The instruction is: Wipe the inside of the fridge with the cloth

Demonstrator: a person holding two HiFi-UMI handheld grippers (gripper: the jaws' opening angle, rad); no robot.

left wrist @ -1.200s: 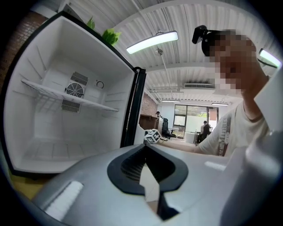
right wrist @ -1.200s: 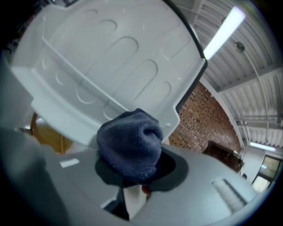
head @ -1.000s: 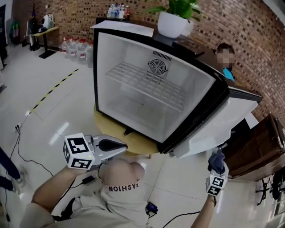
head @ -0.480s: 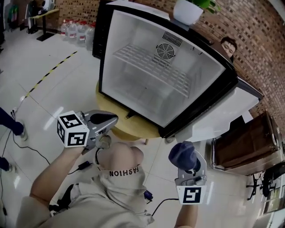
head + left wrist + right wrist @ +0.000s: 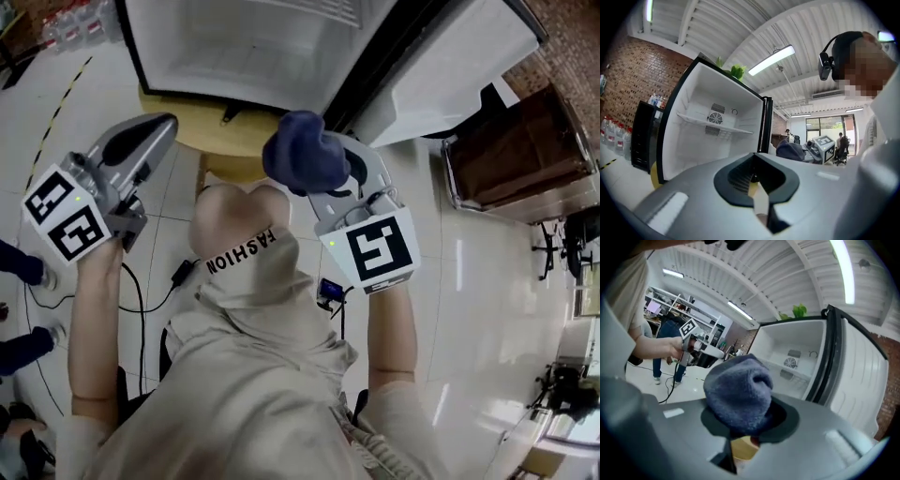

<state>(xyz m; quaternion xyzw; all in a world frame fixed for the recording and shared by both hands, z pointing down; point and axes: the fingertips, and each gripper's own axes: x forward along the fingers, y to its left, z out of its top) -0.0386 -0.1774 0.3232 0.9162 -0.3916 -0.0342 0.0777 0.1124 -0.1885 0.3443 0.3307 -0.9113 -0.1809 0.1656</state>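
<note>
The right gripper grasps the dark blue cloth, which sticks out of its jaws as a bunched lump. The cloth is in front of the open fridge, not inside it. The left gripper is clenched with nothing between its jaws, and it is near the round yellow table on which the fridge stands

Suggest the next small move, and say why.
Probably carry the right tool forward into the fridge and press the cloth against an inner wall. The cloth is bunched in its jaws, the door stands open, and the cloth is outside the cavity. The left tool is shut, empty.
</note>
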